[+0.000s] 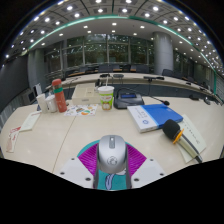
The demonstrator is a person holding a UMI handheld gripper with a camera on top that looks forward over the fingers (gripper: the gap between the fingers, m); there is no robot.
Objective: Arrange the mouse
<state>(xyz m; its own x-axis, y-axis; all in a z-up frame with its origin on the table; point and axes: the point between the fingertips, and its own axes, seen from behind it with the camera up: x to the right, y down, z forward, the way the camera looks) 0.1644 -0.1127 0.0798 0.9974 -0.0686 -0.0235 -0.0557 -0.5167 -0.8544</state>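
A grey wireless mouse (111, 156) with a scroll wheel sits between my two fingers, its front pointing away from me. The magenta pads (88, 157) press against both of its sides. My gripper (111, 150) is shut on the mouse and holds it over the near part of a light wooden desk (95, 125). The underside of the mouse is hidden.
Beyond the fingers stand an orange bottle (60, 95), a white cup with a green band (105, 97) and a dark tray (128, 98). A blue-covered book (150, 116) and a yellow-and-black tool (172, 130) lie to the right. Papers (30, 121) lie to the left.
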